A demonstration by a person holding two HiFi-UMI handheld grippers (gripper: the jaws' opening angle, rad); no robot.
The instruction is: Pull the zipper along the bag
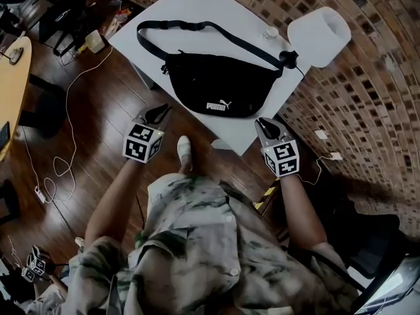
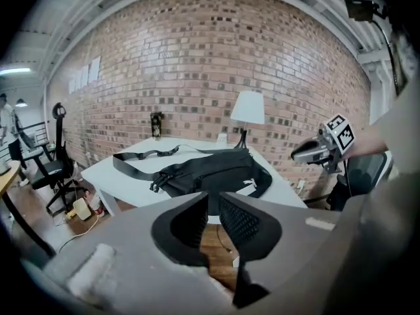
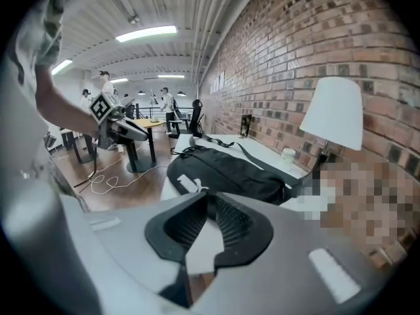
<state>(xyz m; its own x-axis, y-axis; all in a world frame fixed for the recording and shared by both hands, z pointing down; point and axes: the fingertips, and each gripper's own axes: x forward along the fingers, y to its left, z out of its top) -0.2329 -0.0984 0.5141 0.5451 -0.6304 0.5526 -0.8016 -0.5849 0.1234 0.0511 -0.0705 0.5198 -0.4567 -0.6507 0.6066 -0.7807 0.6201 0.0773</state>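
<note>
A black waist bag (image 1: pixel 213 87) with a white logo lies on the white table (image 1: pixel 190 12), its strap (image 1: pixel 170 26) looped toward the far side. Small dark fittings (image 1: pixel 166 67) hang at the bag's left end; I cannot make out the zipper pull. My left gripper (image 1: pixel 157 113) hovers off the table's near edge, short of the bag's left part, jaws together and empty. My right gripper (image 1: pixel 266 126) hovers by the near right corner, also shut on nothing. The bag (image 2: pixel 216 169) sits ahead of the left gripper (image 2: pixel 214 199), and the bag (image 3: pixel 230 172) lies ahead of the right gripper (image 3: pixel 210 199).
A white lamp (image 1: pixel 318 35) and a small cup (image 1: pixel 271 33) stand at the table's right end against the brick wall (image 1: pixel 367 97). Cables (image 1: pixel 59 163) trail over the wooden floor on the left, near a wooden desk (image 1: pixel 13 77). My shoe (image 1: pixel 184 151) rests below the table edge.
</note>
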